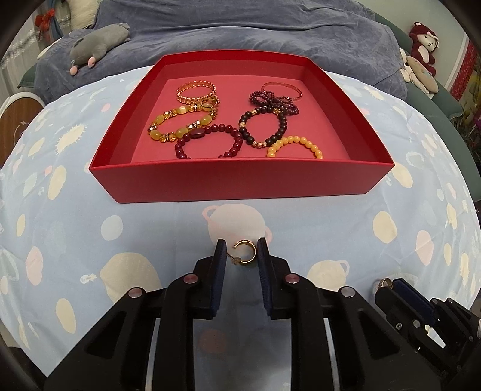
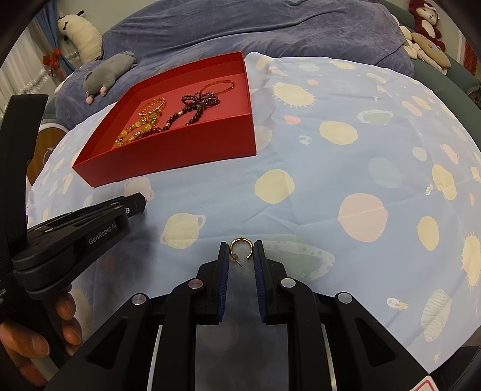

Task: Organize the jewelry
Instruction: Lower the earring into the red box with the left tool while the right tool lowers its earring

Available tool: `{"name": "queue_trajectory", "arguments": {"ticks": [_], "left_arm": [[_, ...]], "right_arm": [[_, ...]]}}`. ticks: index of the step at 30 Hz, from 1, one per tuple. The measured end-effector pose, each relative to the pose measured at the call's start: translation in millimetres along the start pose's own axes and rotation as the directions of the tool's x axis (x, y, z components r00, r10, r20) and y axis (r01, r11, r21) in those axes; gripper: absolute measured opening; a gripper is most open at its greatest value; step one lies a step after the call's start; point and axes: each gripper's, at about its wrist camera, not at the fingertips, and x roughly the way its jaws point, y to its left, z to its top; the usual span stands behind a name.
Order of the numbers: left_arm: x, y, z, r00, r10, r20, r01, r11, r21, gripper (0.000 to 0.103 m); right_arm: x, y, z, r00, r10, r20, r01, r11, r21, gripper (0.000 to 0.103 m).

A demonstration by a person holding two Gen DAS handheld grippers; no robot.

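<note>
A red open box [image 1: 240,180] sits on the planet-print cloth and holds several bead bracelets [image 1: 207,141] and gold bangles [image 1: 197,90]. In front of the box, my left gripper [image 1: 241,249] is shut on a small gold hoop earring [image 1: 242,242], which spans from pad to pad low over the cloth. To its right, my right gripper [image 2: 241,248] is shut on a second gold hoop earring [image 2: 240,239] with its post showing. In the right wrist view the red box [image 2: 180,159] lies far left and the left gripper [image 2: 132,207] points toward it.
The cloth [image 2: 330,180] drapes a round table. Behind it lie a blue blanket [image 1: 240,27], a grey plush [image 1: 96,39] and more plush toys [image 1: 421,51]. A person's hand [image 2: 36,340] holds the left gripper's handle. The right gripper's tip [image 1: 390,285] shows bottom right.
</note>
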Motion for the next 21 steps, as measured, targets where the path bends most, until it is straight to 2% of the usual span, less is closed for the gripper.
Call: {"name": "queue_trajectory", "arguments": {"ticks": [21], "left_arm": [[-64, 14, -19, 1.000, -0.023, 0.020, 0.023, 1.000, -0.015, 0.020]], "right_arm": [[-56, 44, 6, 0.993, 0.052, 0.104, -0.045, 0.997, -0.067, 0.016]]}}
